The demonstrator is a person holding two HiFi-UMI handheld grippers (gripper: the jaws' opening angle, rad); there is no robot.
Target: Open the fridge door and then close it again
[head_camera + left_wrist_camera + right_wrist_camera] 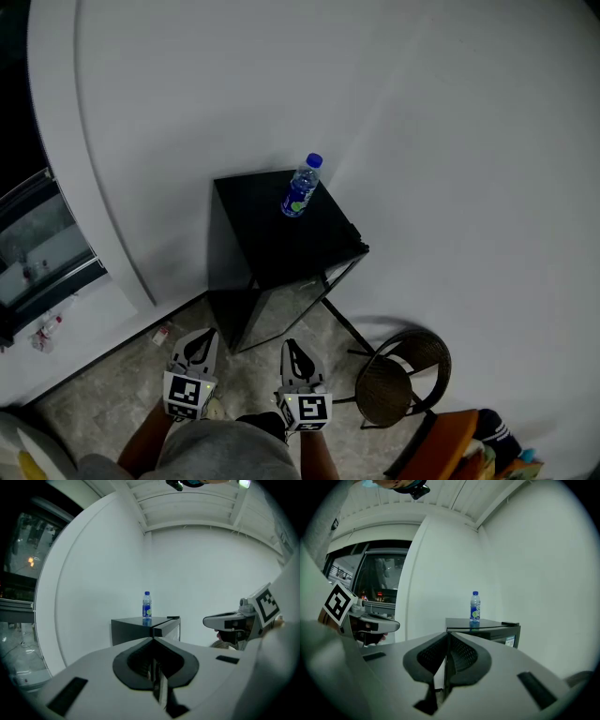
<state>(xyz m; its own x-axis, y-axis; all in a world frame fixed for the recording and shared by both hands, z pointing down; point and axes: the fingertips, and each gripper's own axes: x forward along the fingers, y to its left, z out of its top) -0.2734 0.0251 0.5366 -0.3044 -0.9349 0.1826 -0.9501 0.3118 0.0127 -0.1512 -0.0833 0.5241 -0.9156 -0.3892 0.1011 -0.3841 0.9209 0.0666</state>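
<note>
The left claw [201, 341] and right claw [292, 351] are both pinched together and empty, just short of the black fridge [277, 246], whose door looks shut. On the fridge's top stands a water bottle [302, 186]; a jerky pull on the door could topple it.

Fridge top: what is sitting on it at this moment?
One clear water bottle with a blue cap stands upright on top of the black fridge, toward the wall. A small dark fitting sits at a front corner. The inside of the fridge cannot be seen.
</note>
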